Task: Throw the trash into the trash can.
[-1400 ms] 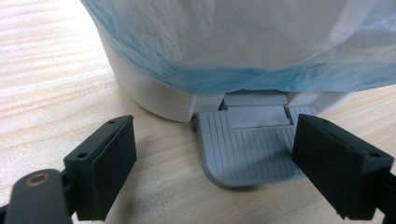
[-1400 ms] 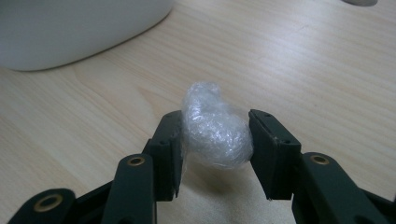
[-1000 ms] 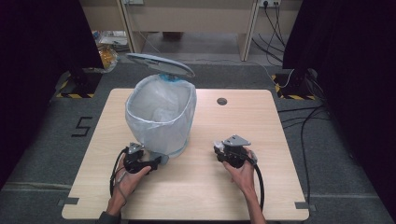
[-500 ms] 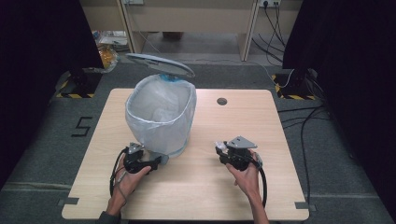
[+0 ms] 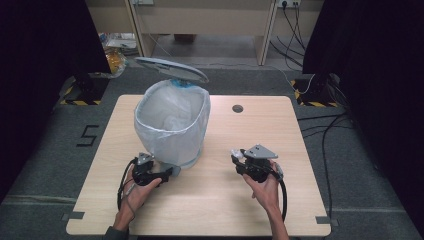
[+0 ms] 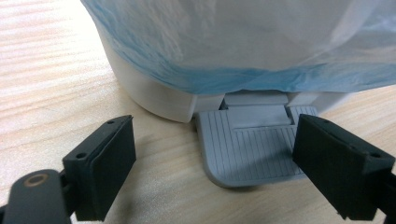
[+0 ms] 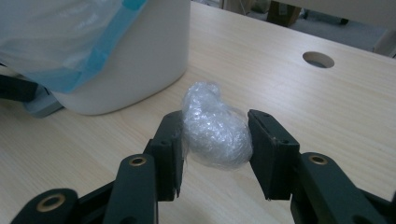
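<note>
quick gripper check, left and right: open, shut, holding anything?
Left gripper: open, jaws either side of the bin's pedal.
Right gripper: shut on a crumpled plastic ball.

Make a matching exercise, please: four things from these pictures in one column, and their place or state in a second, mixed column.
1. lid
2. pedal
3. plastic ball
4. cable hole

a. clamped in the right tongs
b. raised over the bin
c. in the far tabletop
d. between the open left tongs

Pairs: 1-b, 2-d, 3-a, 4-c
</note>
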The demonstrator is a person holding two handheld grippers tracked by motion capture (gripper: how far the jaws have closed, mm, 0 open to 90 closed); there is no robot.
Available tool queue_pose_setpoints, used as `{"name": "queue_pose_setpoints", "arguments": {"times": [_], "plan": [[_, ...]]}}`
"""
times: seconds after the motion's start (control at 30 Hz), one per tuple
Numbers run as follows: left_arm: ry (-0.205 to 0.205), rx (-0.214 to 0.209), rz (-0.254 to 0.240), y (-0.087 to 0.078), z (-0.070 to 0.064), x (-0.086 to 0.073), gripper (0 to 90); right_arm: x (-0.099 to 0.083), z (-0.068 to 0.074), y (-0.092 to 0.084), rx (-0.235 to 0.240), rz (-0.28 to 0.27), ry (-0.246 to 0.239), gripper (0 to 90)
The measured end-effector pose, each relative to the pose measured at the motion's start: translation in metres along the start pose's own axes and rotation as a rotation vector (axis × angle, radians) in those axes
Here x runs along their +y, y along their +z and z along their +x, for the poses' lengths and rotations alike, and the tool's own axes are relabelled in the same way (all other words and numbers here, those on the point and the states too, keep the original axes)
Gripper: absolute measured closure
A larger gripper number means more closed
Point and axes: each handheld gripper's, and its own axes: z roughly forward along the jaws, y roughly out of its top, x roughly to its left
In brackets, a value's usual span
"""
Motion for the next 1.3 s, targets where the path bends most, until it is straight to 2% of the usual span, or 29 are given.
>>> {"name": "queue_pose_setpoints", "arguments": {"times": [0.4,0.6,0.87,1.3], "plan": [[-0.004,-0.003,-0.004,0.0,0.0,0.0,12.4,0.031,0.003,-0.012,0.003,-0.062,-0.018,57.2],[-0.004,-0.003,-0.004,0.0,0.0,0.0,12.3,0.054,0.005,-0.018,0.011,-0.09,-0.026,57.2],[-0.003,-0.003,-0.004,0.0,0.0,0.0,12.3,0.085,0.01,-0.022,0.014,-0.13,-0.064,57.3],[-0.003,-0.004,-0.002,0.0,0.0,0.0,12.3,0.127,0.02,-0.026,0.032,-0.18,-0.101,57.2]]}}
